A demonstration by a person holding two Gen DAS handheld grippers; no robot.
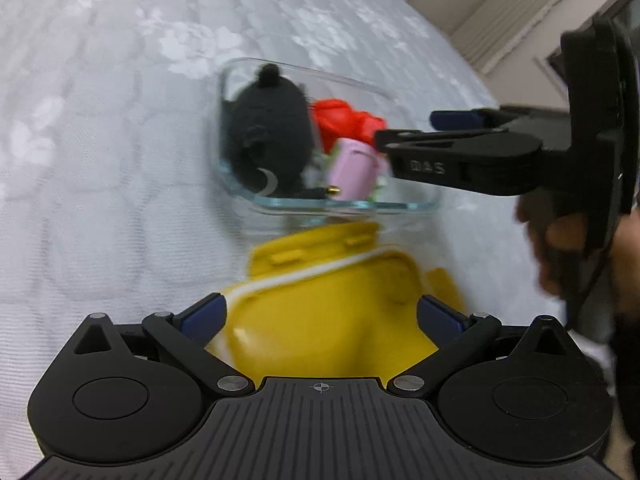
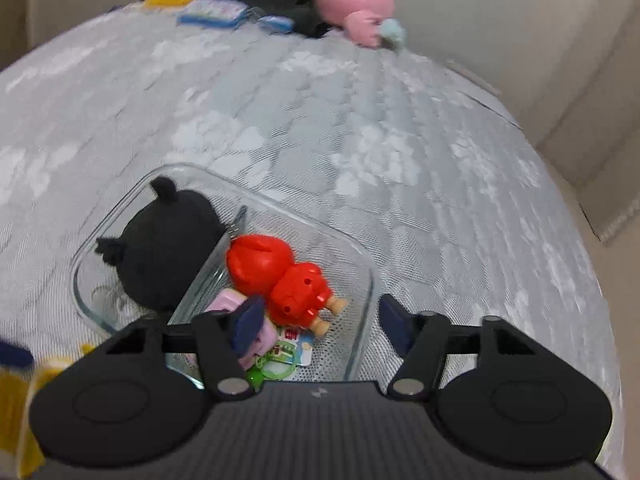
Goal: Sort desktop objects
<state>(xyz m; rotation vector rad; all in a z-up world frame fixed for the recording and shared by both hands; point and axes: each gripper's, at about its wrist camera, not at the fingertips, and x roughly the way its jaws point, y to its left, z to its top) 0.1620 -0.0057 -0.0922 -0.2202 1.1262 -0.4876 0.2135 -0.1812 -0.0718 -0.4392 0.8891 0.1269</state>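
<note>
Glass, clear and two-compartment, forms the container (image 2: pixel 362 264) resting on the grey patterned cloth (image 2: pixel 360 128). Its left compartment holds a black knitted toy (image 2: pixel 168 248); its right compartment holds a red figure (image 2: pixel 280 276), a pink case (image 2: pixel 228 304) and a green-ringed tag (image 2: pixel 280 360).

Right gripper (image 2: pixel 320 316): fingers apart, nothing between them, poised directly over the right compartment. The red figure lies just ahead of the fingertips, long axis running from far-left to near-right, roughly across the finger gap.

Left gripper (image 1: pixel 320 316): fingers spread wide on either side of a yellow lid (image 1: pixel 328 304) (contact not discernible; the view is motion-blurred). The lid sits near, just this side of the container.

Judgement: sorting appears largely complete; the left gripper is the nearer to the lid, and fitting it would require the right gripper to clear the container first.
</note>
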